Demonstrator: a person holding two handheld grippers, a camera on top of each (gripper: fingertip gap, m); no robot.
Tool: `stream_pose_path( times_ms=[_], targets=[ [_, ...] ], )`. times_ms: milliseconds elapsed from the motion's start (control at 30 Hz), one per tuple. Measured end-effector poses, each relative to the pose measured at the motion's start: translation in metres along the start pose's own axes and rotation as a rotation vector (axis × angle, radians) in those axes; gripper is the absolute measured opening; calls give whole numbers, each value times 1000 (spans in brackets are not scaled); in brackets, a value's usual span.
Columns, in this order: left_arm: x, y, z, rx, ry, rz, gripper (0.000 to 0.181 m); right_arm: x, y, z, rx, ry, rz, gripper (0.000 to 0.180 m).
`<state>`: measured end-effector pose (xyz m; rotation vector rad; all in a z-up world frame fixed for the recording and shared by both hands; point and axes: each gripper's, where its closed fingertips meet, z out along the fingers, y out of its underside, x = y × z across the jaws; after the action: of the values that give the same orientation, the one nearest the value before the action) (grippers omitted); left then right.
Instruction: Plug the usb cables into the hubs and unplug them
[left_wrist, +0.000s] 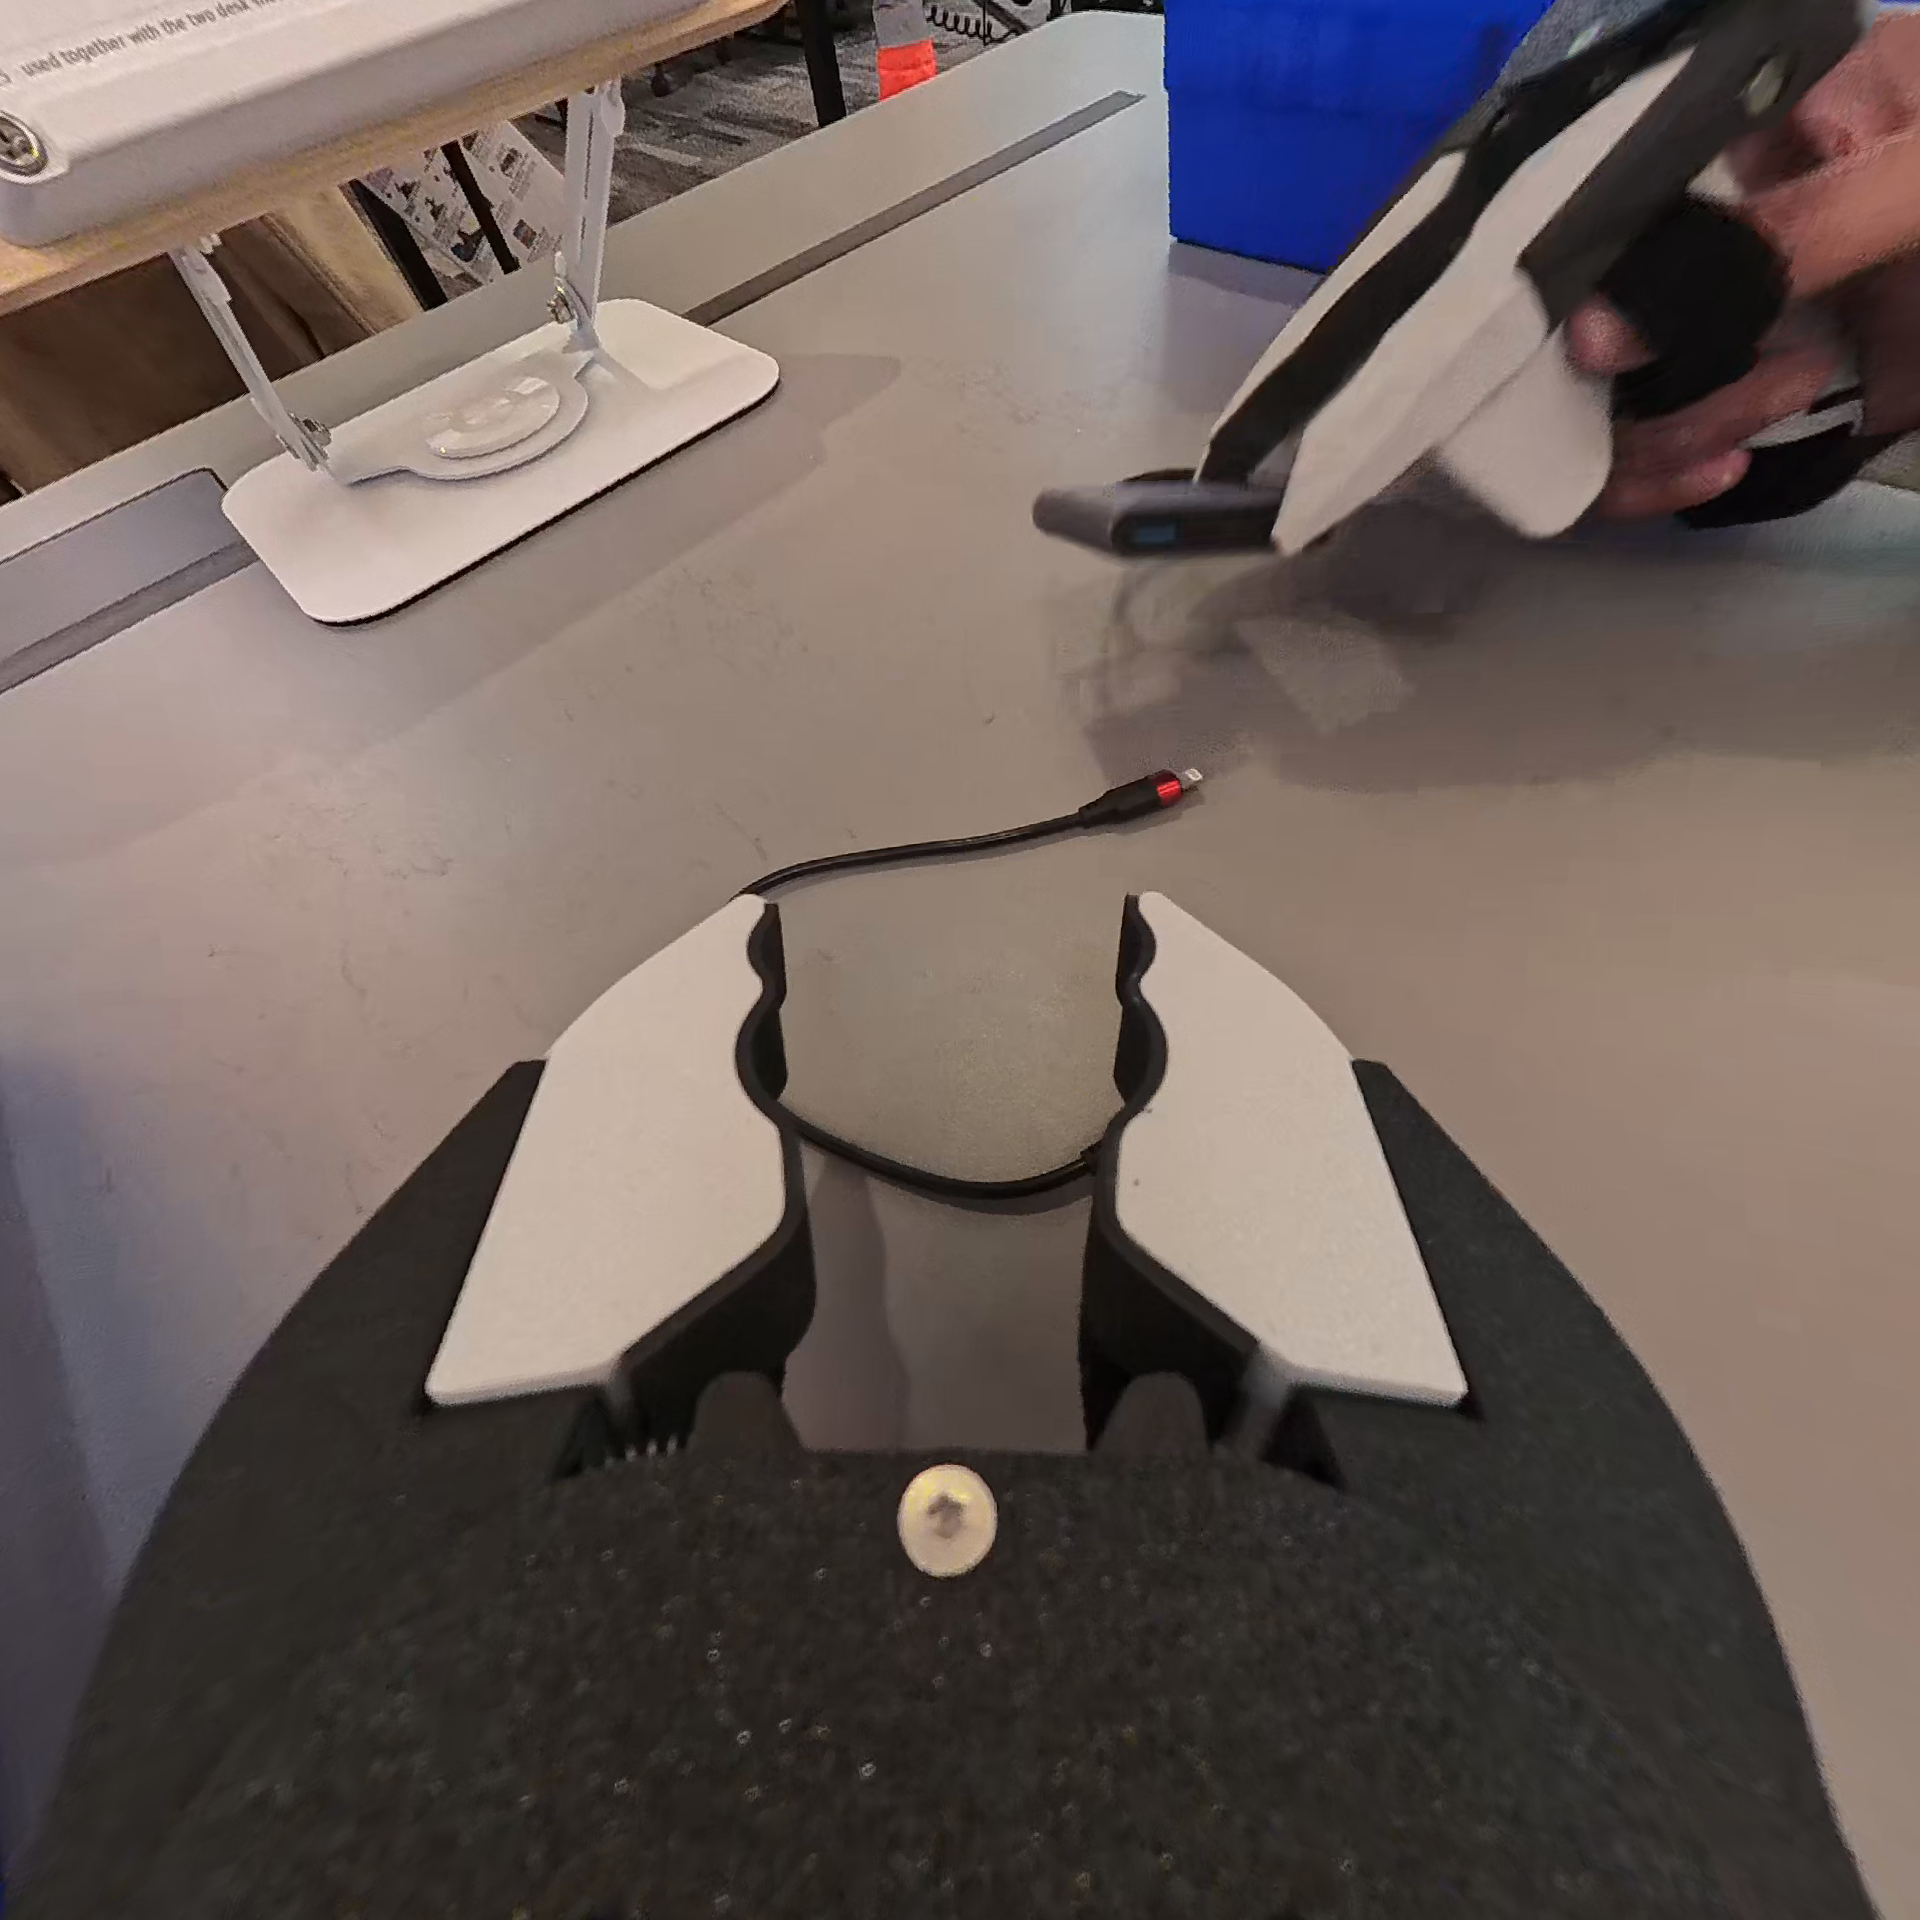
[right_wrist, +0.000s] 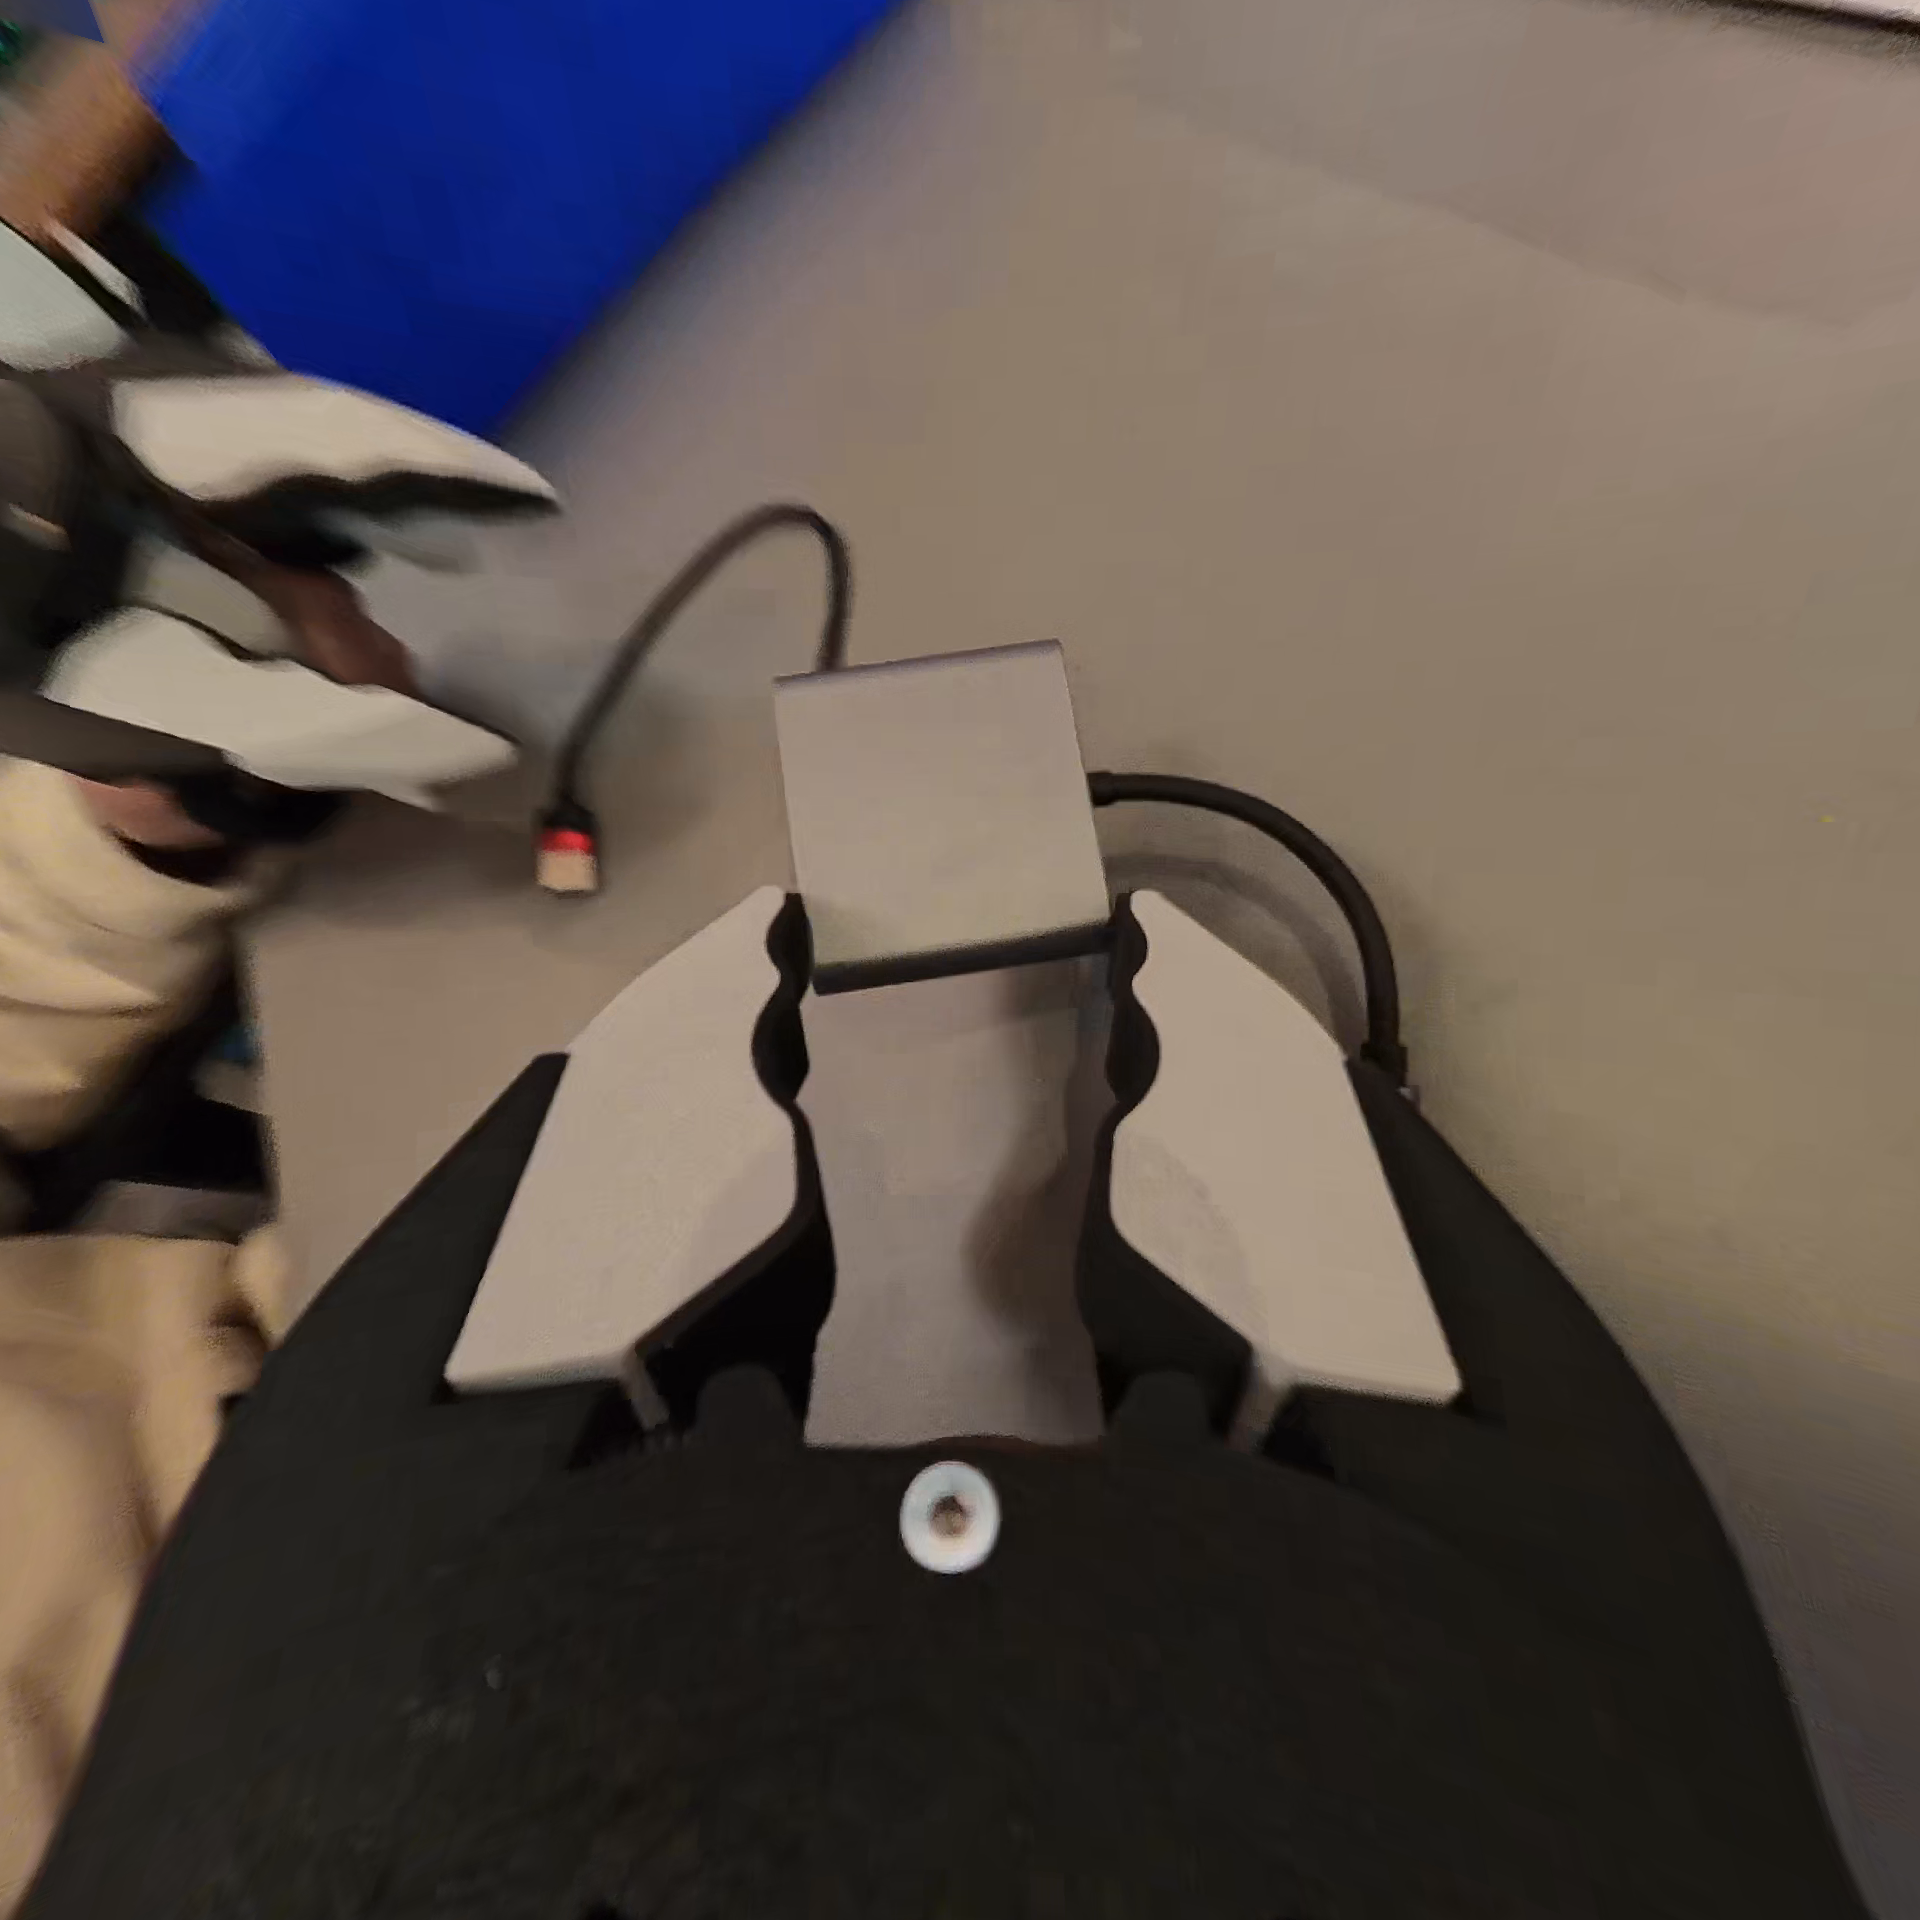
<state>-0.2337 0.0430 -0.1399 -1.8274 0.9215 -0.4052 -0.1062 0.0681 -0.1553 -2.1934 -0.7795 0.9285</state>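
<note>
Grey and flat, the hub (right_wrist: 940, 810) sits between the tips of the right gripper (right_wrist: 956, 935), which has closed onto its two near edges, the fingers (right_wrist: 665, 1143) pressing against its sides. In the left wrist view the hub (left_wrist: 1143, 516) shows as a slim grey block with a blue port on its facing end, held just above the grey table (left_wrist: 520, 779) with its shadow on the surface below. A person's hand (left_wrist: 1745, 343) grips the right gripper (left_wrist: 1262, 514) from behind. A thick black lead (right_wrist: 1309, 873) leaves the side of the hub and curves back beside the gripper.

On the near side of the hub lies the usb cable (left_wrist: 935, 852), thin and black, with a red-banded connector (left_wrist: 1143, 795) resting on the table and well apart from the hub's port. The cable runs back from that connector and passes under the left gripper (left_wrist: 951, 914), looping across the gap between its fingers. That gripper stands wide apart and holds nothing; the cable is not pinched.

Left of the hub and farther back, a white stand (left_wrist: 499, 457) rests on the table. Behind the hub stands a blue bin (left_wrist: 1309, 125). The right wrist view is blurred by motion, so the connector (right_wrist: 569, 847) there is only a smeared red and pale shape beside the left gripper (right_wrist: 520, 623).
</note>
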Motion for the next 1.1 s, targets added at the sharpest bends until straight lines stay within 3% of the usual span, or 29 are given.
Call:
stream_pose_path(
  times_ms=[167,367,500,633,933,1000,1067,1100],
  targets=[
    [0,0,0,1,2,-2,61,-28,-28,-25,185,-117,52,56],
    [4,4,-7,-56,53,130,61,-22,-20,-44,264,160,-98,56],
    [24,5,-24,-139,223,225,55,-19,-11,-41,310,253,-203,56],
    [43,26,-34,-315,403,347,50,-22,-11,-40,344,242,-226,56],
    [34,54,-9,-538,616,370,57,-18,-6,-40,325,242,-225,56],
    [34,54,-6,-530,633,375,49,-18,-5,-39,320,240,-226,56],
    [38,54,-10,-532,685,361,12,-18,-4,-39,325,236,-220,56],
    [40,54,-10,-521,702,344,11,-18,-5,-40,329,231,-216,56]
  ],
)
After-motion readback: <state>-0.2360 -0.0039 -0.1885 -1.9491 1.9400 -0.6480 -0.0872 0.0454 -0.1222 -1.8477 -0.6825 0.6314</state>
